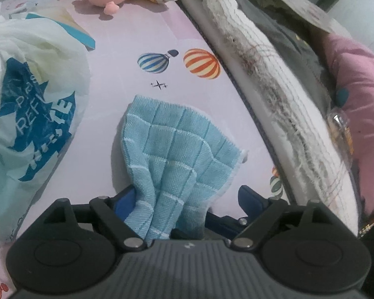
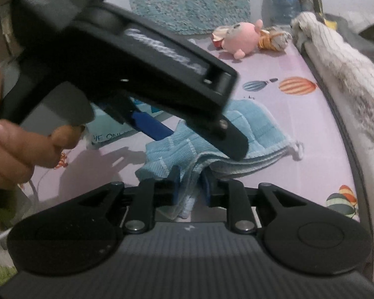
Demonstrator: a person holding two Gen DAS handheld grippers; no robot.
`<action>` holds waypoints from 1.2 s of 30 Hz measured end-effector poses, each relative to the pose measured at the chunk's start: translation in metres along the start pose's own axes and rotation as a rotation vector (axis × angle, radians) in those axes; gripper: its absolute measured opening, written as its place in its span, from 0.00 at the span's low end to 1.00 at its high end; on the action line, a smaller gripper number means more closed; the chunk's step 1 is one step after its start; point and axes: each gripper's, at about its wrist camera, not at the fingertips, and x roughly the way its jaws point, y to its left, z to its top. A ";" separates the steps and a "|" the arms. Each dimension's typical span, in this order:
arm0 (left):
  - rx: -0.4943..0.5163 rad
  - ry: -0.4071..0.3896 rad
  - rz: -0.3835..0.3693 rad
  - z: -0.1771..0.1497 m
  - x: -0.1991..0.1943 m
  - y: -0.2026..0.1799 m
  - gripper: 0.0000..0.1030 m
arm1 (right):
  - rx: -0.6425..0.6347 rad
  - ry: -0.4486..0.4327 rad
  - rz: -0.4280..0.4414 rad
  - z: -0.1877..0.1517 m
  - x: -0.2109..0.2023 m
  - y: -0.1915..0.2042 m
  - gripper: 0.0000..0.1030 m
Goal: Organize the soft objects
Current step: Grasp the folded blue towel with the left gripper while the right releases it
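A balloon-print bed sheet [image 1: 127, 39] carries the blue cloth [image 1: 172, 149]. Left tongs [image 1: 187, 196] spread around it; right tongs [image 2: 190, 186] pinch its folded edge. Only the left view shows a plastic bag [image 1: 32, 99] beside the cloth.

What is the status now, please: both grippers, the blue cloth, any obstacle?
Left gripper open around blue cloth. Right gripper pinching cloth's folded edge. White plastic bag close beside.

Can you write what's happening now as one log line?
left gripper: open over blue cloth | right gripper: pinching cloth edge | surface: pink sheet
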 end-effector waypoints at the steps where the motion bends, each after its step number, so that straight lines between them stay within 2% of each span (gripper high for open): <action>1: 0.002 0.007 0.005 0.000 0.002 0.000 0.85 | -0.011 -0.008 -0.001 -0.001 -0.002 0.002 0.21; 7: 0.001 0.019 0.022 0.001 0.007 0.001 0.85 | -0.054 -0.054 0.021 -0.006 -0.012 0.010 0.31; 12: 0.054 0.009 0.058 -0.002 0.008 -0.006 0.80 | -0.034 -0.090 0.041 -0.011 -0.025 0.006 0.43; 14: 0.075 0.002 0.072 -0.004 0.008 -0.008 0.79 | -0.027 -0.096 0.046 -0.013 -0.030 0.005 0.44; 19: 0.121 -0.010 0.114 -0.007 0.006 -0.011 0.68 | -0.020 -0.091 0.046 -0.018 -0.036 0.002 0.45; 23: 0.123 -0.018 0.133 -0.008 0.005 -0.010 0.59 | -0.009 -0.093 0.015 -0.024 -0.047 -0.002 0.48; 25: 0.121 -0.025 0.141 -0.009 0.004 -0.009 0.47 | 0.009 -0.098 -0.007 -0.028 -0.055 -0.005 0.50; 28: 0.109 -0.032 0.135 -0.010 0.002 -0.007 0.37 | 0.062 -0.111 -0.052 -0.035 -0.069 -0.013 0.52; 31: 0.090 -0.044 0.127 -0.011 -0.001 -0.005 0.31 | 0.119 -0.130 -0.083 -0.038 -0.078 -0.024 0.52; 36: 0.046 -0.057 0.090 -0.013 -0.009 0.001 0.28 | 0.197 -0.158 -0.117 -0.034 -0.084 -0.035 0.52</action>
